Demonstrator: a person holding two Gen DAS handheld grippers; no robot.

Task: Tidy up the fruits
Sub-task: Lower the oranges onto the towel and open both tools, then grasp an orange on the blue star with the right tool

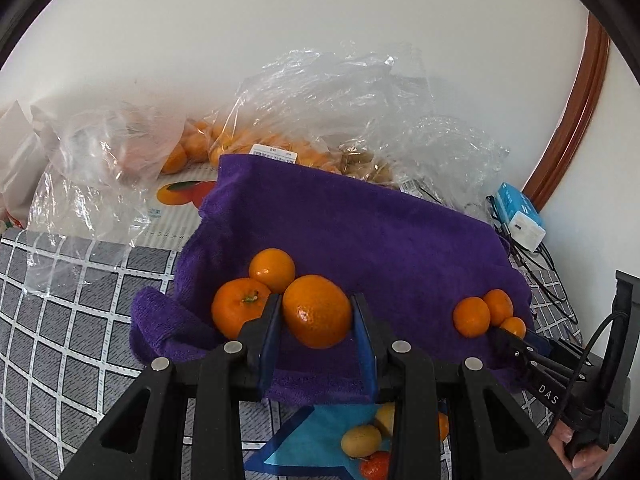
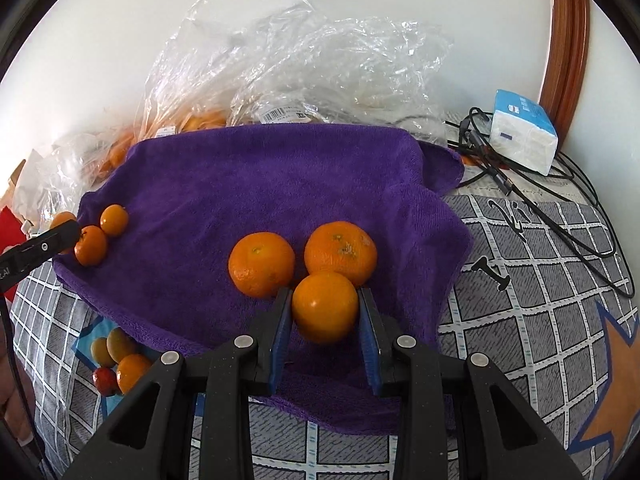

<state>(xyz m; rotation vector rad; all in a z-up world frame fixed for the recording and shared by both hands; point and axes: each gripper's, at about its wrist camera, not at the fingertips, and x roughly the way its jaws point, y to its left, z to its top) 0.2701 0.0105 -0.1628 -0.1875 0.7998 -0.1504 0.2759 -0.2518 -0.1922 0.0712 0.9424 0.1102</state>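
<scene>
On the purple towel, both tools grip fruit: left tool w/ a mandarin, right tool w/ an orange; probably light, smooth, bruisable, so clamp gently across the widest part.

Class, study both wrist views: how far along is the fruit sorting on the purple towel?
Done: one mandarin pair and a second mandarin pair lie grouped on the purple towel. In hand: the left gripper grips the left mandarin beside the first pair, and the right gripper grips the right mandarin beside the second. Left: mixed small fruits off the towel and bagged oranges.
</scene>
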